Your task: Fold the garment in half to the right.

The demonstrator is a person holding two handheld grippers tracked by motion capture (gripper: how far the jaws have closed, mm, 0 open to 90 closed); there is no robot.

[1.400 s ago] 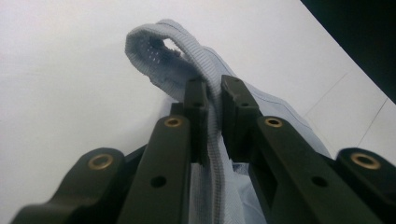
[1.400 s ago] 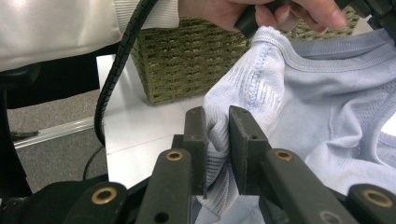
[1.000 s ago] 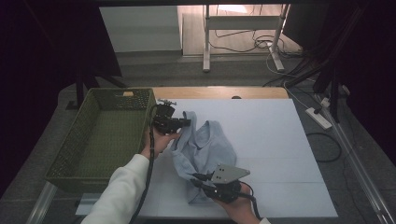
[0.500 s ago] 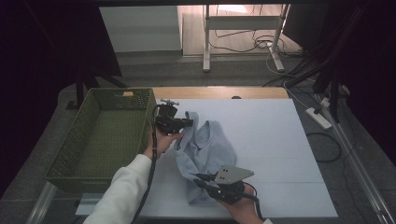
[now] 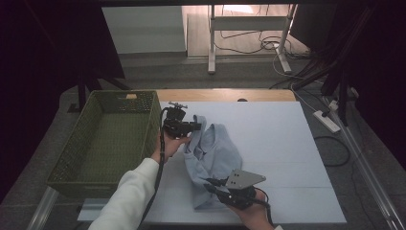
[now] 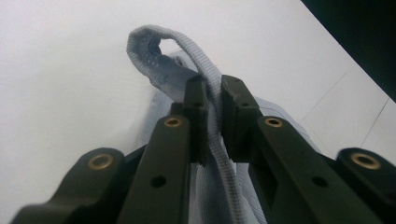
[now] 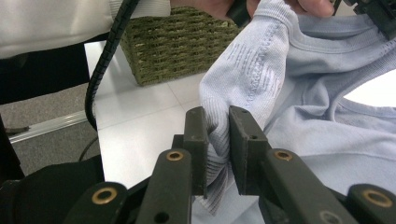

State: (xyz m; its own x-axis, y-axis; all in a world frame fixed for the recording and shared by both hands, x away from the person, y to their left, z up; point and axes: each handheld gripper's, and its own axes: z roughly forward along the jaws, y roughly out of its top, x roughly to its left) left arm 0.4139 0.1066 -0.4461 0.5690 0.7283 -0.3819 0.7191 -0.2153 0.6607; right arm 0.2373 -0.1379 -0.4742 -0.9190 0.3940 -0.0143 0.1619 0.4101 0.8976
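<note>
I have my left gripper [image 5: 195, 127] clamped on the ribbed edge of the light blue shirt [image 5: 213, 155]; in the left gripper view the jaws stand narrow with a strip of that hem [image 6: 212, 121] pinched between the pads, and a loop of the same ribbed band curls up just beyond the tips. My right gripper [image 5: 213, 184] grips the shirt as well: in the right gripper view its jaws are close together on a bunched fold of the ribbed fabric [image 7: 215, 135], which rises from between the pads towards my other hand [image 5: 168, 146].

The shirt lies crumpled on the white table [image 5: 287, 143], stretched between my two grippers, with most of its cloth spread to the right of the left tongs and beyond the tips of the right ones. The green woven basket [image 5: 84, 143] stands on the far side of my left gripper from the shirt, just beside my left hand, and in the right gripper view it sits beyond the raised fold, behind my white sleeve [image 7: 56, 23]
</note>
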